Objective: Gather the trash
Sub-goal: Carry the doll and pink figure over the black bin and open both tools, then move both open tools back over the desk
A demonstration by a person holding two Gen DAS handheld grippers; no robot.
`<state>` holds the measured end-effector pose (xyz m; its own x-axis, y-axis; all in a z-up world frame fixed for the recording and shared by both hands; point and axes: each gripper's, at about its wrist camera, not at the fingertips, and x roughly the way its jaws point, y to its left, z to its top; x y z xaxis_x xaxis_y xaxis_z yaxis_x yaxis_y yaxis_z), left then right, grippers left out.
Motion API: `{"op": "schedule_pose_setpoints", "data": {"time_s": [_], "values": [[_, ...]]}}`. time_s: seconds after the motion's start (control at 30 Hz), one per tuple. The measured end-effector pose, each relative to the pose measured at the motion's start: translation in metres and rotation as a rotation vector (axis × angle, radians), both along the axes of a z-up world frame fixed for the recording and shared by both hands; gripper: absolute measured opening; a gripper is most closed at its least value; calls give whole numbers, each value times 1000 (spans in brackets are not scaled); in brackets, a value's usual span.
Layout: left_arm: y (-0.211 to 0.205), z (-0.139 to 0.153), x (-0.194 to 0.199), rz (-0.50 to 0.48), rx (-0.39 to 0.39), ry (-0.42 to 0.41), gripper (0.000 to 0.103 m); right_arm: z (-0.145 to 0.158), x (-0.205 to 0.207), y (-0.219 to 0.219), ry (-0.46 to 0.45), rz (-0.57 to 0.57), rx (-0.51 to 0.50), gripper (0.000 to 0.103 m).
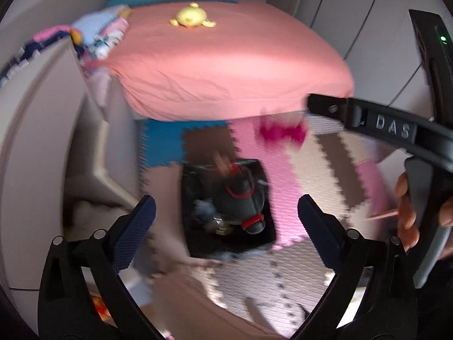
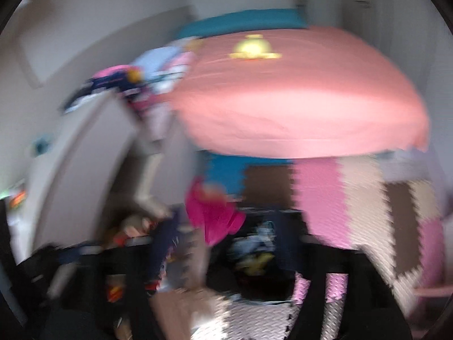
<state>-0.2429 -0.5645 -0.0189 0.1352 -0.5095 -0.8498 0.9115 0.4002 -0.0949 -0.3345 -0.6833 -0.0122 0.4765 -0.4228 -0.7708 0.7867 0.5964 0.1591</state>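
Observation:
A black bin (image 1: 195,198) lined with a black bag stands on the foam floor mat, holding crushed bottles with red caps and other scraps. My left gripper (image 1: 226,215) is open and empty, hovering above the bin with its blue pads to either side. My right gripper comes in from the right in the left wrist view (image 1: 320,103), with a magenta piece of trash (image 1: 283,133) just below its tip. In the blurred right wrist view the magenta piece (image 2: 212,215) hangs over the bin (image 2: 254,252); whether the fingers (image 2: 167,243) clamp it is unclear.
A bed with a pink sheet (image 1: 226,65) and a yellow plush toy (image 1: 192,17) fills the back. A beige cabinet (image 1: 42,141) stands at the left, with folded clothes (image 1: 96,36) beside the bed. Coloured puzzle mats (image 1: 325,170) cover the floor.

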Motion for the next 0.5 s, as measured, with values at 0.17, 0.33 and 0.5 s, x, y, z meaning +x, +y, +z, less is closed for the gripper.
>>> {"op": "schedule_pose_setpoints", "data": {"time_s": [0.17,0.33,0.5], "values": [[0,-14,16,45,39,45,97,-13,-10,-10,-26,-6,55,81],[3,-10,23,70,26,50,97,-13,-6,-6,-28,18,57,81],[12,-3,26,98,10,60,97,-2,2,-3,-37,57,51,81]]}}
